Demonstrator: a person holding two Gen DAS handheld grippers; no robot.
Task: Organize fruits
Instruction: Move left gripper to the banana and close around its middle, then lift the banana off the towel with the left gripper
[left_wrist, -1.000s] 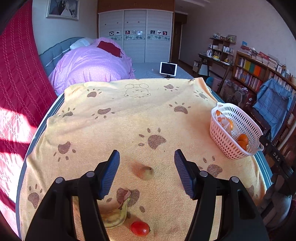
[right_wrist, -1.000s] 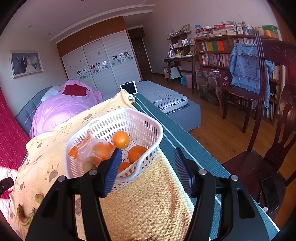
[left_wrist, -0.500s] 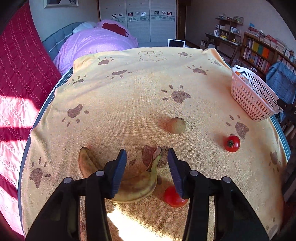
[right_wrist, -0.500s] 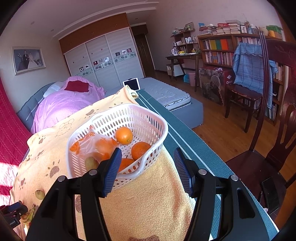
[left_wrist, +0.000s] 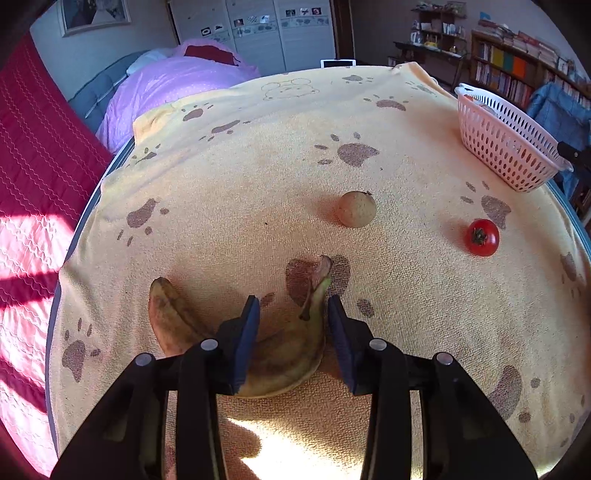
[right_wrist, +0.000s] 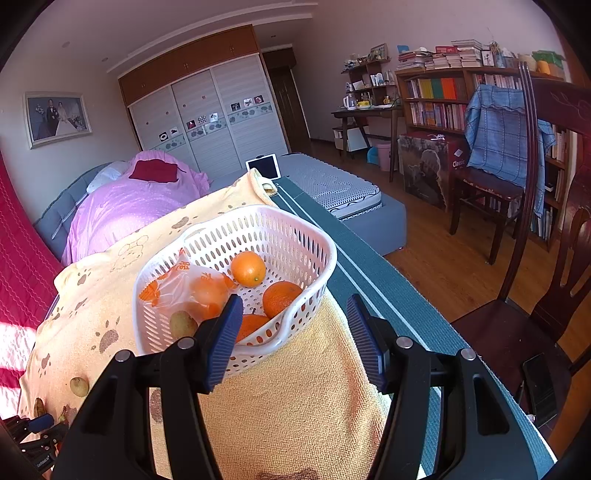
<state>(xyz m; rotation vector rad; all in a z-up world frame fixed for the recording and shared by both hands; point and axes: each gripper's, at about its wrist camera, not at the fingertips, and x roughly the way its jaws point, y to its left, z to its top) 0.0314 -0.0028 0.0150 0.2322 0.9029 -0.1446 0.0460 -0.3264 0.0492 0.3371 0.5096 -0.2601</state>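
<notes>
My left gripper (left_wrist: 291, 321) straddles a browned banana (left_wrist: 291, 354) on the yellow paw-print cloth, its blue pads close on either side of the stem end; I cannot see contact. A round tan fruit (left_wrist: 356, 214) and a red tomato (left_wrist: 481, 237) lie beyond it. The white basket (left_wrist: 506, 144) stands at the far right. My right gripper (right_wrist: 293, 332) is open and empty just in front of the basket's rim (right_wrist: 295, 225), which holds oranges (right_wrist: 248, 268), a bag of oranges (right_wrist: 188, 288) and a green-brown fruit (right_wrist: 183, 325).
The cloth-covered table (left_wrist: 240, 177) ends at a blue-grey edge on the left and right. A dark wooden chair (right_wrist: 546, 258) stands to the right of the table. A bed with a pink cover (left_wrist: 177, 81) lies behind the table.
My left gripper has pulled back and dropped over the banana, and its jaws have narrowed around it. The second tomato is hidden now. The right gripper has barely moved.
</notes>
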